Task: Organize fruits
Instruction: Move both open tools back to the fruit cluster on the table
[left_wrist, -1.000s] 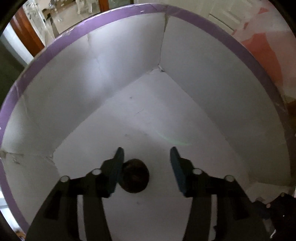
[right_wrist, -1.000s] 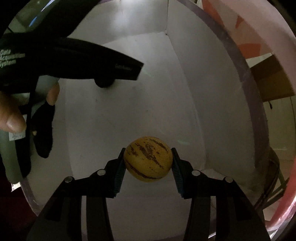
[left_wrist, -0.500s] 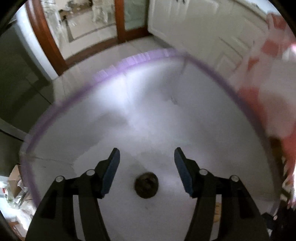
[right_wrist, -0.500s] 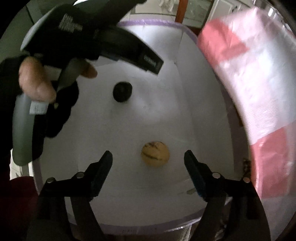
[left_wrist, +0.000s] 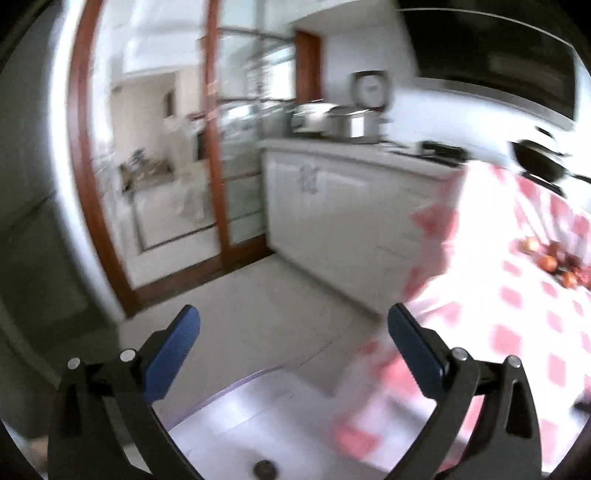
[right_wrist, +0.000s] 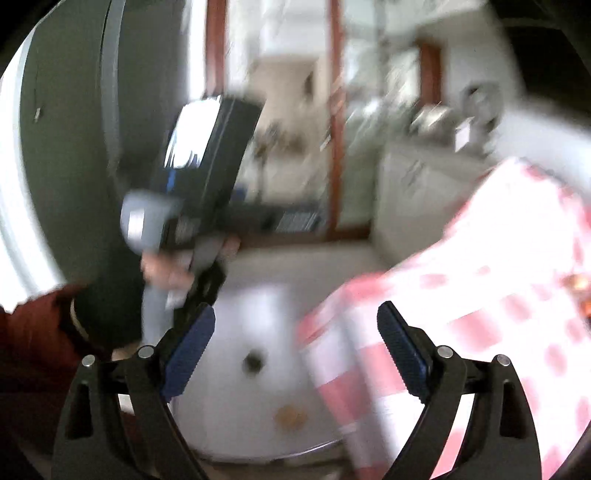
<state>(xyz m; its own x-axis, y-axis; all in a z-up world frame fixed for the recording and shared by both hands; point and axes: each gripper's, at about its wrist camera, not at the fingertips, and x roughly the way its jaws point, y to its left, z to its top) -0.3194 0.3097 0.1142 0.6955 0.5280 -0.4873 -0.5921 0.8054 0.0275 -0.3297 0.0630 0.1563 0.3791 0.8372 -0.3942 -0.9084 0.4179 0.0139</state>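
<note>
Both pairs of fingers stand released and spread wide, with nothing between them; they have just been opening. The left gripper (left_wrist: 293, 334) looks out over the floor toward the kitchen, and the rim of the white box (left_wrist: 236, 387) shows below it. The dark fruit (left_wrist: 264, 469) lies on the box floor at the bottom edge of that view. The right gripper (right_wrist: 295, 336) hangs above the same box, where that dark fruit sits apart from the yellow striped fruit (right_wrist: 290, 416), both loose on the white bottom. In the right view the person's left hand (right_wrist: 173, 269) carries its gripper off to the left, clear of the box.

To the right, the bench under the red-checked cloth (left_wrist: 524, 332) holds more small reddish fruits (left_wrist: 554, 264), well apart from either gripper and blurred.

These two look delivered, so the step in hand appears to be the return to the bench for the next pieces. To do it well, the person should keep the fingers wide while swinging across, clear the box rim and the hanging cloth edge so nothing snags, slow before the pile, and take one fruit squarely per gripper rather than pinching into the cluster.
</note>
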